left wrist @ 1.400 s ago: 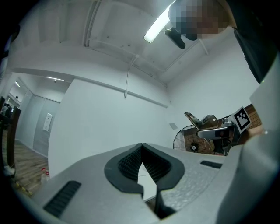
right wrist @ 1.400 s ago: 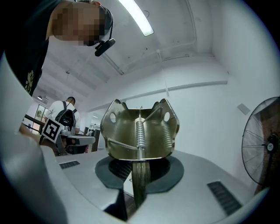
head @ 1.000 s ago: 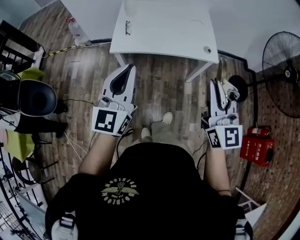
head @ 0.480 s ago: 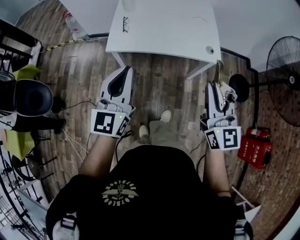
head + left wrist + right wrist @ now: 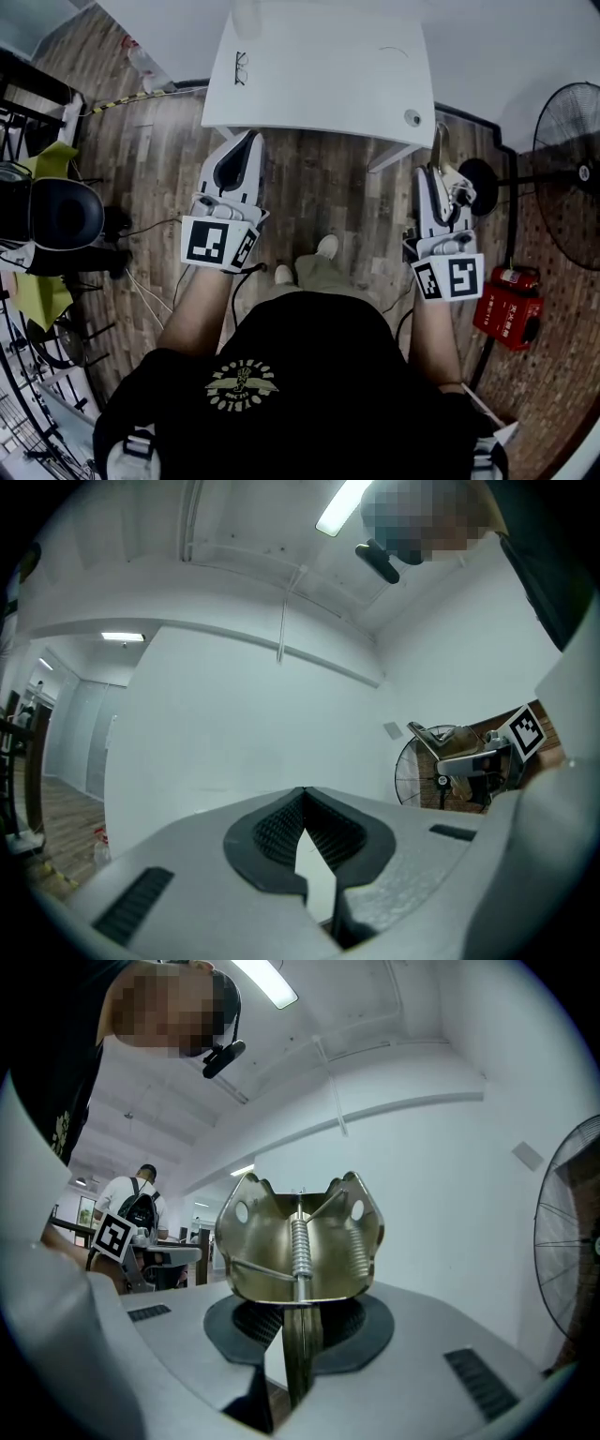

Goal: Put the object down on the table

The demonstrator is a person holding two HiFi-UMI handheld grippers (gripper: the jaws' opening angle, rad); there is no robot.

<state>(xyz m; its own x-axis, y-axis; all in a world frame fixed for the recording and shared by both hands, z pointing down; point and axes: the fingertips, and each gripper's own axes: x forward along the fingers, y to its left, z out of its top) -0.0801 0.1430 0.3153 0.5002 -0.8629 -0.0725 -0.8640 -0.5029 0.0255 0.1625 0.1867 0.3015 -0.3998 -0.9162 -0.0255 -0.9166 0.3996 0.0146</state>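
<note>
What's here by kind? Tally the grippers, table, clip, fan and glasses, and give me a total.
2 grippers: left gripper, right gripper
1 table
1 clip
1 fan
1 pair of glasses
Total: 6
</note>
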